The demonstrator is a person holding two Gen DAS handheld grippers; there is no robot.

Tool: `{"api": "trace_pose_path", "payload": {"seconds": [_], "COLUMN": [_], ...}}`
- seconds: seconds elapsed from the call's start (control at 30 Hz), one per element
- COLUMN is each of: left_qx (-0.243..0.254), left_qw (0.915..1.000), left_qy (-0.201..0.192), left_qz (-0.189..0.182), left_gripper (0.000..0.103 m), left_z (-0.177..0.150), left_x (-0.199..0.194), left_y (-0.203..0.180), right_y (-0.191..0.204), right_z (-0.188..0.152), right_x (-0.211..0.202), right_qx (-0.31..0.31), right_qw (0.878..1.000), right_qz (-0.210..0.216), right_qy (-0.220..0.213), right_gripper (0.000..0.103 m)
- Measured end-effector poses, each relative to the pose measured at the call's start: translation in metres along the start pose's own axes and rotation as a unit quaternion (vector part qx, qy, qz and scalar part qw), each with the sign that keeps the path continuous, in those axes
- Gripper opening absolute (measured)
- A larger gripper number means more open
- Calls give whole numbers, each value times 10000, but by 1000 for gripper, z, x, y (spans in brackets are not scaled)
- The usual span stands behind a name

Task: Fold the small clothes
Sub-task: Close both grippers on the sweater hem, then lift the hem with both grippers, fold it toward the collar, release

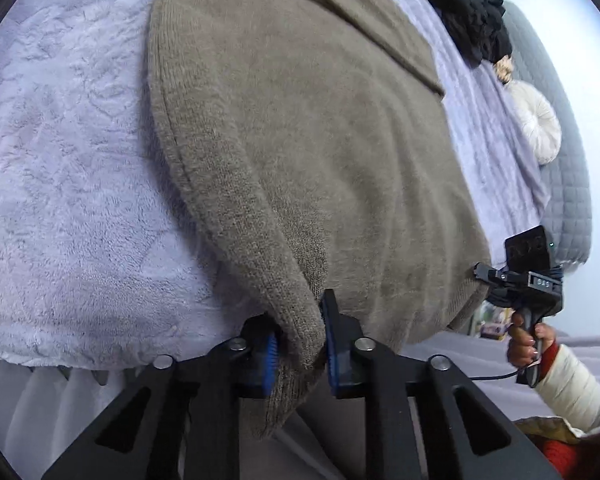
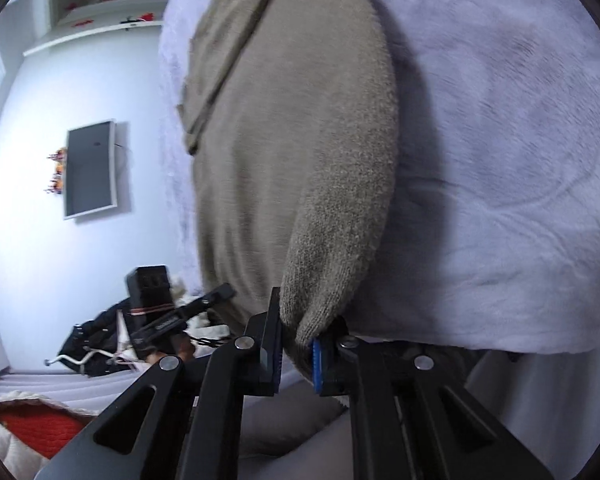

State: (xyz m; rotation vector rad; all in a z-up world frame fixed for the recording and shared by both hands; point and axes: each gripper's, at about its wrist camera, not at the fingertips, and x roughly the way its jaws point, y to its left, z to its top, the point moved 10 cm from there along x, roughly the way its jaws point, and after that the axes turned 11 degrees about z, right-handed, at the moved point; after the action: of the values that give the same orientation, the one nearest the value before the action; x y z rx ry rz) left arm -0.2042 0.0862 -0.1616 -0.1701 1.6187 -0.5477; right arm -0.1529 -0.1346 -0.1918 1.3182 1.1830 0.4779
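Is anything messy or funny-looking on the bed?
A crumpled black garment lies bunched near the far edge of the lilac blanket, unfolded. The brown sweater lies mostly flat, its two near corners pinched by the left gripper and right gripper.

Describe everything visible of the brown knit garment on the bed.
The brown knit garment is a taupe, fuzzy, sweater-like piece lying mostly flat on the pale lilac fleece blanket. A sleeve or folded strip lies diagonally across its far part. Its near edge reaches the bed's edge. The left gripper pinches one near corner and the right gripper the other, blue pads pressing the bunched knit. Its far end runs out of view.
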Motion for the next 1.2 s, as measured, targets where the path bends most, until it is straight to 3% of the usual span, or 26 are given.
{"api": "trace_pose_path", "payload": {"seconds": [0.17,0.3,0.53,0.73,0.83,1.0,1.1,1.2], "left_qx": [-148,-259,-368,-412,-482,-987,-1205,-1390], "left_qw": [9988,9958,9840,9778,9771,9761,9772,9776], "left_qy": [-303,-692,-1660,-2029,-2072,-1799,-1541,-1428], "left_qz": [-352,-542,-528,-314,25,721,828,684], "left_gripper": [19,19,19,19,19,20,23,23], "left_z": [16,48,151,245,287,336,342,344], "left_x": [-32,-57,-103,-106,-87,-38,-13,-3], "left_y": [-12,-22,-35,-30,-15,31,51,58], "right_y": [36,68,134,167,162,107,71,41], "right_z": [20,47,129,217,269,334,352,364], "right_x": [-1,-7,-15,-24,-23,5,20,30], "right_qx": [-84,-200,-673,-963,-801,-395,-99,162], "right_qw": [9975,9929,9832,9783,9800,9926,9954,9961], "right_qz": [676,1111,1575,1665,1567,762,396,65], "right_qy": [-210,-385,-630,-765,-929,-859,-861,-869], "right_gripper": [12,12,12,12,12,12,12,12]}}
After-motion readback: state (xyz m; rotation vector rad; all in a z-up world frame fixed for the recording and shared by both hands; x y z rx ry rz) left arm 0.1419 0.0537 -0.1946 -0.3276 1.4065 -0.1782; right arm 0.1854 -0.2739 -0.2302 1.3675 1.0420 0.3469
